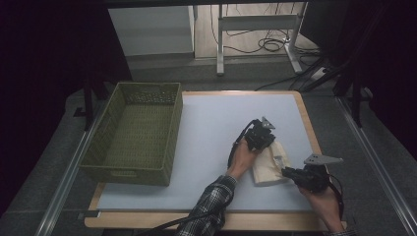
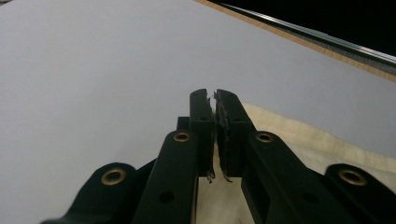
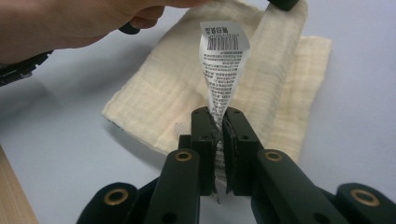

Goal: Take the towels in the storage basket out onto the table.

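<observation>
A pale blue-white table (image 1: 216, 128) with a wooden edge carries everything, seen from above and in front of a seated person. On its left part stands an olive woven basket (image 1: 169, 135), open-topped and with nothing in it, well apart from the work; it is probably there to receive the finished item.

Right of centre lies a cream cloth (image 1: 269, 167), folded into a loose rectangle of several layers. It rests flat on the table between the two hands.

The left hand (image 1: 242, 158), in a plaid sleeve, holds the left gripper (image 1: 260, 140) at the cloth's far edge. In the left gripper view its jaws are pressed together with only a thin ragged sliver between the pads, and the cloth (image 2: 327, 144) lies just beside and below them. Whether that sliver is a pinched edge of fabric or only pad lining is hard to tell from this angle.

The right hand (image 1: 324, 204) brings the right gripper (image 1: 290, 172) in from the near right corner. In the right gripper view its jaws are pinching a white care label (image 3: 223, 65), printed with a barcode and small text, which stands up from the cloth (image 3: 187, 102). Gripping the label gives a firm hold on one corner, likely so the cloth can be lifted or turned over without unfolding.
</observation>
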